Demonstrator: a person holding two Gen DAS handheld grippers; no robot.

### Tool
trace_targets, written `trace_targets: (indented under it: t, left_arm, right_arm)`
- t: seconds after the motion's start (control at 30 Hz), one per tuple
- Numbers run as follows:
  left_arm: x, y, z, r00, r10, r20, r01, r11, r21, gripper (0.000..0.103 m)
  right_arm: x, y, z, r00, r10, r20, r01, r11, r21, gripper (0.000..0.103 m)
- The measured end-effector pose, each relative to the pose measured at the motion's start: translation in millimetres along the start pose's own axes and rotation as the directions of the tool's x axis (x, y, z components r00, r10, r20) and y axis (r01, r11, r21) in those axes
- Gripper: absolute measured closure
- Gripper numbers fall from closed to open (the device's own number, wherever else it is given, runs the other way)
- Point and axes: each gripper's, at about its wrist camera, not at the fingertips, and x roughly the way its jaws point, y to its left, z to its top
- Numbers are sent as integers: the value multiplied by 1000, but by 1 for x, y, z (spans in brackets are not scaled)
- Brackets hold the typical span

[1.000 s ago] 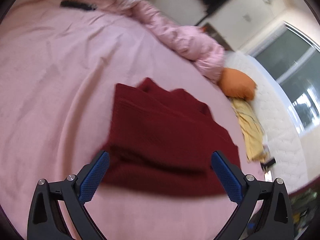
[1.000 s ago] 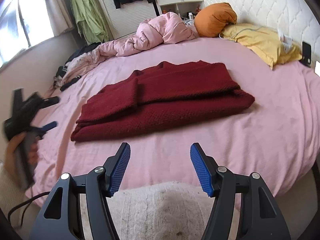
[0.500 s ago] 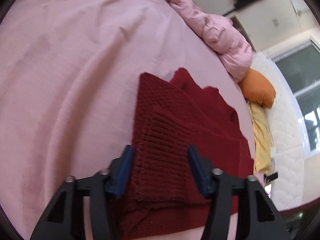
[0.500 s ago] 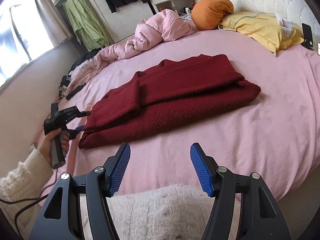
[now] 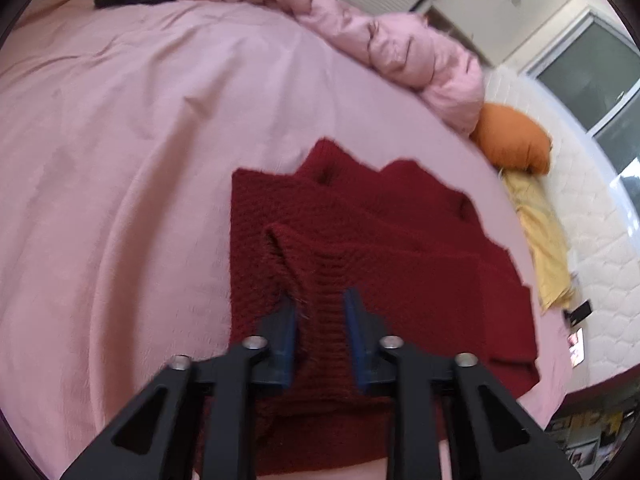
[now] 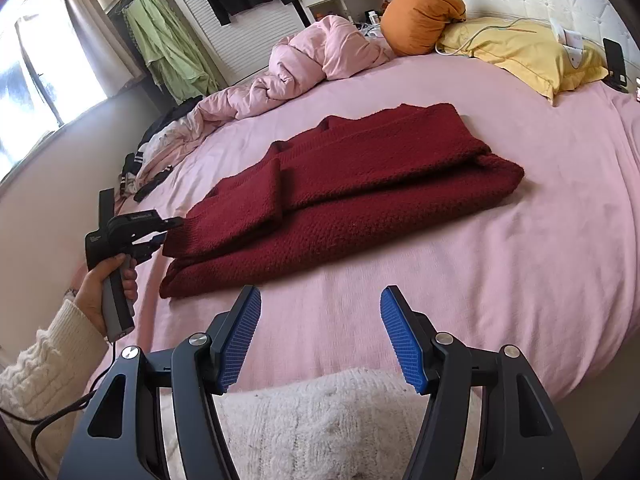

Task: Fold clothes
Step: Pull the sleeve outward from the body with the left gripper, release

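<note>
A dark red knit sweater [image 6: 352,184] lies folded lengthwise on the pink bed [image 6: 540,240]. In the left wrist view the sweater [image 5: 400,248] fills the middle. My left gripper [image 5: 320,312] is shut on the sweater's near end, with ribbed knit bunched between the blue pads. It also shows in the right wrist view [image 6: 170,228], at the sweater's left end, held by a hand. My right gripper [image 6: 320,332] is open and empty, off the bed's near edge, short of the sweater.
A crumpled pink duvet [image 6: 312,64] lies at the back of the bed. An orange pillow [image 6: 424,16] and a yellow pillow [image 6: 520,52] lie by the headboard. Dark clothes [image 6: 152,168] lie at the far left edge. A white knit sleeve [image 6: 332,424] is below my right gripper.
My left gripper has moved onto the sweater's end and closed from wide open to shut on the knit, which now lifts a little. My right gripper stays open and has hardly moved.
</note>
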Motion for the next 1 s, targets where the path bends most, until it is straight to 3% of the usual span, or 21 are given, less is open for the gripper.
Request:
trace_targets:
  t: [0.07,0.27,0.37,0.5,0.57,0.67,0.77,0.83,0.87,0.93,1.0]
  left_arm:
    - [2,3,0,1000,19,-3,-19,1000,-6,94]
    - [-26,5,7,996,-48,77,50,998,-27,94]
    - [-59,11,21,986,-56,156,63,997,-42,94]
    - [-113,30,49,969,4,247,12,998,-63,94]
    - [-146,46,66,956,76,285,-57,996,-73,94]
    - [-196,76,91,922,188,339,-159,981,-111,94]
    - [-248,113,113,870,307,386,-254,950,-184,94]
    - [-275,137,119,833,380,402,-306,922,-239,94]
    - [-291,153,125,804,440,401,-352,895,-275,94]
    - [-308,174,132,769,506,390,-404,858,-317,94]
    - [-321,197,139,745,557,366,-445,825,-349,94]
  right_arm:
    - [0,0,0,1000,1,-1,-1,1000,1,40]
    - [0,0,0,1000,-1,-2,1,1000,3,40]
    - [0,2,0,1000,-4,-3,4,1000,-2,40]
    - [1,2,0,1000,-6,-6,6,1000,-1,40]
    - [1,2,-1,1000,-9,-7,9,1000,-4,40]
    - [2,2,-1,1000,-14,-9,14,1000,-8,40]
    - [2,3,-1,1000,-22,-11,22,1000,-13,40]
    - [3,4,-1,1000,-27,-13,27,999,-17,40]
    - [3,4,-1,999,-33,-15,33,999,-21,40]
    - [4,6,-1,999,-45,-20,44,999,-27,40]
    - [6,8,-1,998,-58,-26,57,998,-35,40]
